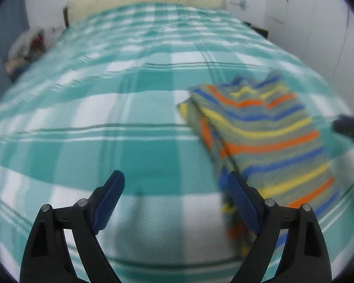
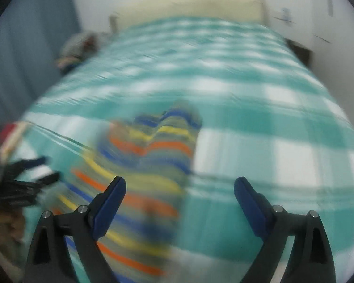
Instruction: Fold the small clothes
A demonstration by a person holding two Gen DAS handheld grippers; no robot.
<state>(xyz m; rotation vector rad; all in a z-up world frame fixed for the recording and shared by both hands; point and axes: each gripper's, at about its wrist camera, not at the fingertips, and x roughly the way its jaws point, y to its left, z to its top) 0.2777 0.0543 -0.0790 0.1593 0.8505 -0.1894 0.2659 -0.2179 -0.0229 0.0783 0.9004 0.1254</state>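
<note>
Jaws spread wide and empty on both our left gripper (image 1: 175, 186) and our right gripper (image 2: 179, 192), each tilted down toward the checked bedspread (image 1: 101, 108). The folded striped garment (image 1: 266, 141) lies flat between them, under the left gripper's right finger and the right gripper's left finger. Its long axis runs near to far, collar at the far end.

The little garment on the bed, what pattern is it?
Garment: orange, yellow and blue stripes on grey-green; clearest in the left wrist view.
</note>
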